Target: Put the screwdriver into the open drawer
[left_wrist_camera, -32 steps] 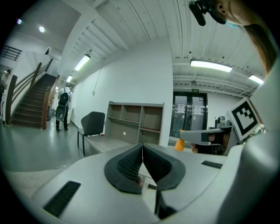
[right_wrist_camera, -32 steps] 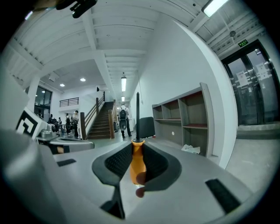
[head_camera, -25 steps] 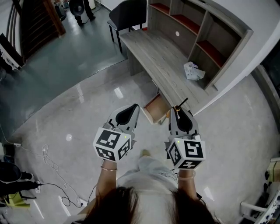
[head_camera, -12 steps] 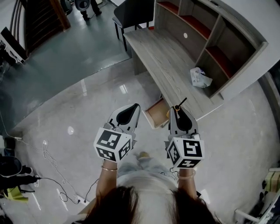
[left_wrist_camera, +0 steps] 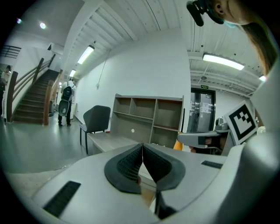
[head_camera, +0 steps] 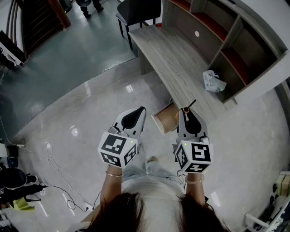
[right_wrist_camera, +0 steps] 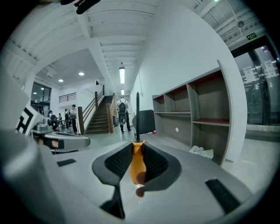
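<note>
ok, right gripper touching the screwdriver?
Touching. In the right gripper view, the fingers of the right gripper clamp the screwdriver by its orange handle.

a long grey desk (head_camera: pixel 167 50) runs from 12 toward 2 o'clock, a crumpled white wad (head_camera: pixel 213 81) lying at its 2 o'clock end, its drawer (head_camera: pixel 165 118) open below. on the glossy floor (head_camera: pixel 90 99): chair (head_camera: pixel 140 9) at 12, cables (head_camera: pixel 58 168) at 8.

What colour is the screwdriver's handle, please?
Orange; the screwdriver shows best in the right gripper view.
</note>
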### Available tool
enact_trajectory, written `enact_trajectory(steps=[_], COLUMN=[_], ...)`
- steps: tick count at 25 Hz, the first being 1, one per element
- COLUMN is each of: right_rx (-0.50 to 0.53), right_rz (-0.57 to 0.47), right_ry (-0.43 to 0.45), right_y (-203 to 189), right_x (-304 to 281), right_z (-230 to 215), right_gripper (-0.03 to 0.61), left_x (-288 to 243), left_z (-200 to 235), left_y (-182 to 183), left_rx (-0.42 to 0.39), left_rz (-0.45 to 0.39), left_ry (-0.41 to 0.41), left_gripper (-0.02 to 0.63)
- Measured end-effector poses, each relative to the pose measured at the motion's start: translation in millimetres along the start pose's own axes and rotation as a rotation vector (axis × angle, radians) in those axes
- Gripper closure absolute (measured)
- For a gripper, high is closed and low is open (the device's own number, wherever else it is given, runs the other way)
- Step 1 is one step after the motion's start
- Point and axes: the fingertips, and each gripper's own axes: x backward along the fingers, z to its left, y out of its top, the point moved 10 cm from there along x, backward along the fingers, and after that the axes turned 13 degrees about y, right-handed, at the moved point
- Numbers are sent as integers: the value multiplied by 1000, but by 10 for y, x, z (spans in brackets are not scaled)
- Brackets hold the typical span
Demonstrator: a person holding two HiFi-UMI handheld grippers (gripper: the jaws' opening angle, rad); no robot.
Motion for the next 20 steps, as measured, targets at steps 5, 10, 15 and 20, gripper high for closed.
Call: enact_trajectory(steps=[5,10,15,20], right_rx=[-9,-5,9,34], right_rz=[13,44,80,124], right_ry=[-27,-53,-72,-78], right_y=[14,-80,-235,-430], right_x=[-243,-432,-594,-768], right_z=[-35,-110,-216,-227], right_gripper=[489,489,489,489], left_x=[-209,-418,-630,-791], left_z=[242,416,507,647], left_y=[118,93,-17,-172], left_rx=[-14,-18,-19,-11], left_rz=[7,26,52,88], left_ry=[-10,-24,-35,-47], left_gripper=[597,597,597,597])
